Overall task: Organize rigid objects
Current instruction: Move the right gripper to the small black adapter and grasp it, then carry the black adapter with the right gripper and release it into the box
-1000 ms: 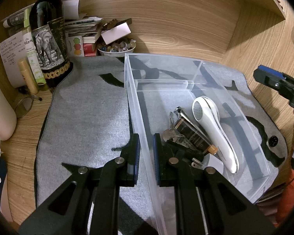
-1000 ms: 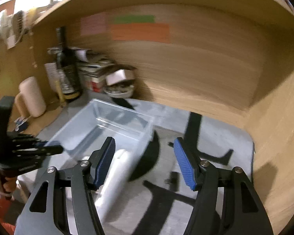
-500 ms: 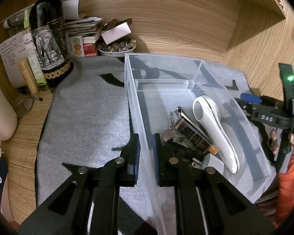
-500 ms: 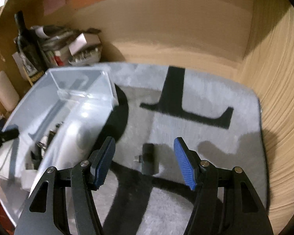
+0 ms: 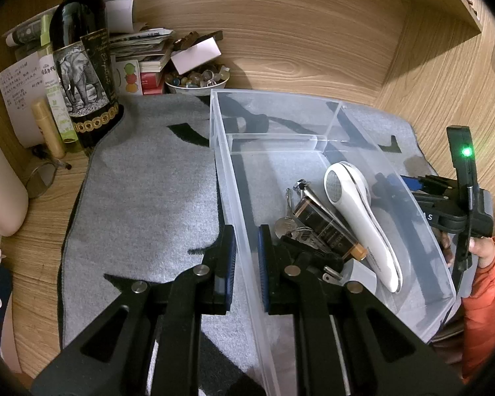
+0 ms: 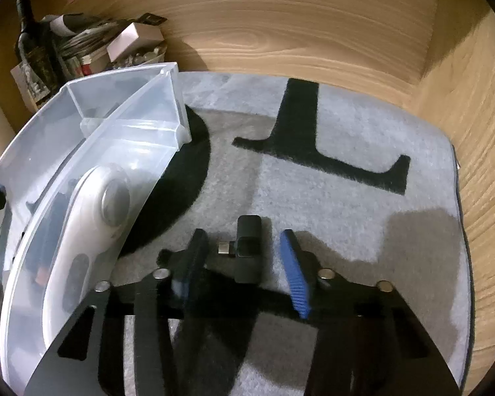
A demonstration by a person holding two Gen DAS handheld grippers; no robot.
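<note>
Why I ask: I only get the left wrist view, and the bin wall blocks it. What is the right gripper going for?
Observer: A small black adapter lying on the grey mat, outside the clear bin.
Operator: Is it gripped yet?
Observer: No. The right gripper straddles it with its jaws closing, but the pads do not touch it yet.
Operator: Which way does its plug point?
Observer: The metal plug sticks out sideways, toward the bin.
</note>
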